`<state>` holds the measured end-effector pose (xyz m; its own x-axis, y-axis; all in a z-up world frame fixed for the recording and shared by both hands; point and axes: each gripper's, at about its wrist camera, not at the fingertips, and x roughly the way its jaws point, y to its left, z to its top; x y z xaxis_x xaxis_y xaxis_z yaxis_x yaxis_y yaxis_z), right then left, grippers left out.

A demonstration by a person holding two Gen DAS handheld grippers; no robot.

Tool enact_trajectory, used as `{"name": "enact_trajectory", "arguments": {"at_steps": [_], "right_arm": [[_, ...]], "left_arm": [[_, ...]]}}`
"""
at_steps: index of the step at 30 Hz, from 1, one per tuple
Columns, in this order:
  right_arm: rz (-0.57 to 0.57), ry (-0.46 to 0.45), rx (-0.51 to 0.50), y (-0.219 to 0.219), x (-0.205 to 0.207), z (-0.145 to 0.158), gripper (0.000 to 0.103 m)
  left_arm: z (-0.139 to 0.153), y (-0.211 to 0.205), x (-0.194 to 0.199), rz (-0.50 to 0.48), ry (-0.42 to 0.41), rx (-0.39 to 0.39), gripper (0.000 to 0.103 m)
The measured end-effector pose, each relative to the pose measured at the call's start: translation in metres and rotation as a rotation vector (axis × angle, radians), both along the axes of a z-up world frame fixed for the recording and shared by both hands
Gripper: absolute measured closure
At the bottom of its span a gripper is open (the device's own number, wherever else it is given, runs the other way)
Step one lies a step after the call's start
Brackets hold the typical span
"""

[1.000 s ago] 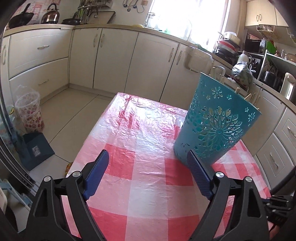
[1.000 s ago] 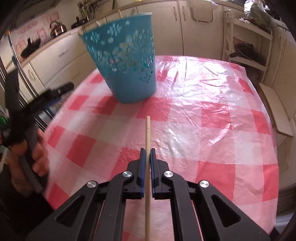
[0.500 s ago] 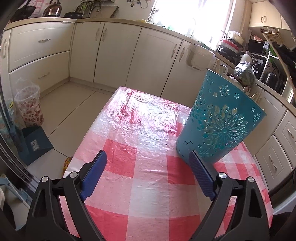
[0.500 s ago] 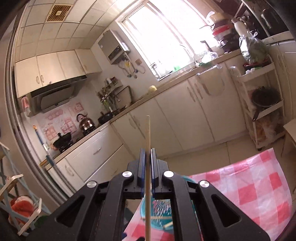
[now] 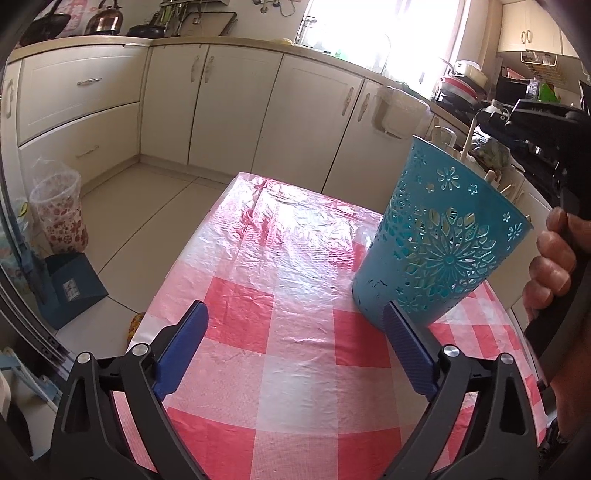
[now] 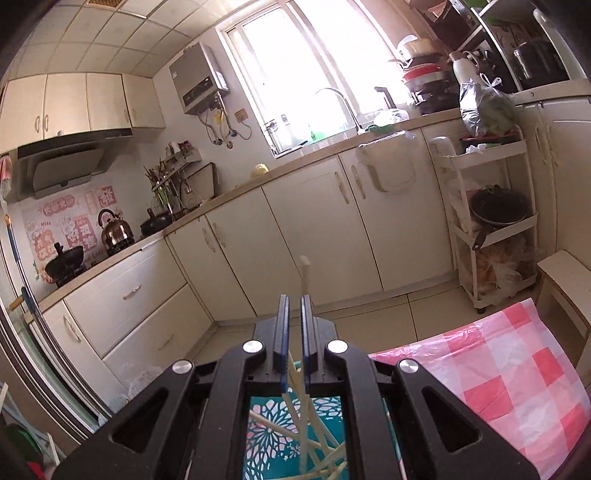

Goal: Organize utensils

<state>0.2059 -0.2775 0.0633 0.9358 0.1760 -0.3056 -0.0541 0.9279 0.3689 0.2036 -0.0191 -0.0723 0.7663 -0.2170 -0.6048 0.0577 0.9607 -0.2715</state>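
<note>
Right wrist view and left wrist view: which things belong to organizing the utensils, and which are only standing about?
Belong to the job: chopstick in the right tongs; teal basket; chopsticks already in it.
Only standing about: kettle; wok; floral bin; white trolley.

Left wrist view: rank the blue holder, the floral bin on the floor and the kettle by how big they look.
1. Blue holder, largest, though it is nearest the camera.
2. Floral bin.
3. Kettle, smallest, and farthest away.
</note>
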Motion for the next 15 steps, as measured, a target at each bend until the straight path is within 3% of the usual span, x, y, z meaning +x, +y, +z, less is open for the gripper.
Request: {"name": "enact_trajectory", "arguments": {"at_steps": [4, 8, 15], "right_arm": [[0.043, 0.026, -0.046, 0.0, -0.018, -0.006, 0.091], [0.095, 0.051, -0.079, -0.003, -0.058, -0.005, 0.057], [0.081, 0.221, -0.11, -0.024, -0.144, -0.009, 0.017]], "left_arm": [[0.0, 0.001, -0.001, 0.011, -0.002, 0.005, 0.008], [0.007, -0.002, -0.006, 0.034, -0.025, 0.047, 0.008], [0.042, -0.019, -0.042, 0.013, -0.012, 0.132, 0.008]]}}
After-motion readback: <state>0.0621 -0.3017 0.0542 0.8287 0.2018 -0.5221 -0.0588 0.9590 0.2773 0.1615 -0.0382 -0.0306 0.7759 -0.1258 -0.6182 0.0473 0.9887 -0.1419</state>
